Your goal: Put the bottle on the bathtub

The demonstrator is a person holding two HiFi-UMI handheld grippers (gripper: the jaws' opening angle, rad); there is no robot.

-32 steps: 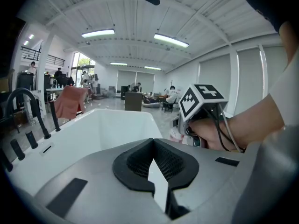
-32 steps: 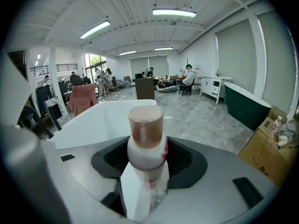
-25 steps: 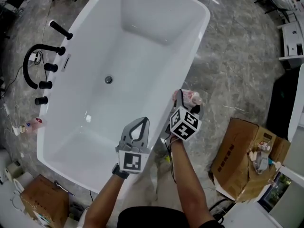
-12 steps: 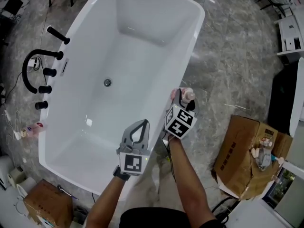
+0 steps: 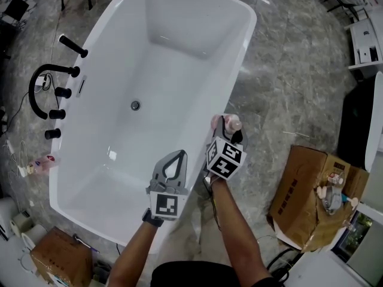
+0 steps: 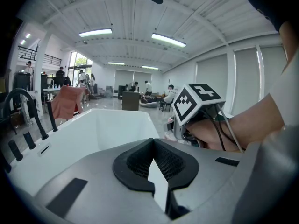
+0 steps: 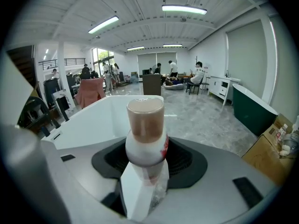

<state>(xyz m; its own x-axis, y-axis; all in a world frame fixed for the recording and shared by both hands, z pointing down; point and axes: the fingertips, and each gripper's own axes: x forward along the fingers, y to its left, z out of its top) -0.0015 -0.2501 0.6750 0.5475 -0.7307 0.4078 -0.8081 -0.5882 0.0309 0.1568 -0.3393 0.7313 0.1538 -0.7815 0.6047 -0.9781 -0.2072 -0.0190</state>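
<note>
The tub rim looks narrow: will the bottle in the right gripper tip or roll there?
Probably tippy: the bottle looks tall and slim. Its round body would likely roll off the bathtub rim if toppled.

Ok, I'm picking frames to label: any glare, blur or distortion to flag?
Head view: sharp, evenly lit, small glints on the bathtub. Right gripper view: heavy fisheye, dark corners, bottle sharp, ceiling lights glaring. Left gripper view: same fisheye and dark corners.

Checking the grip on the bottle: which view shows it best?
The right gripper view: the bottle stands upright at centre, clamped by the right gripper. The head view shows only its pink top past that gripper. In the left gripper view I can't make it out.
</note>
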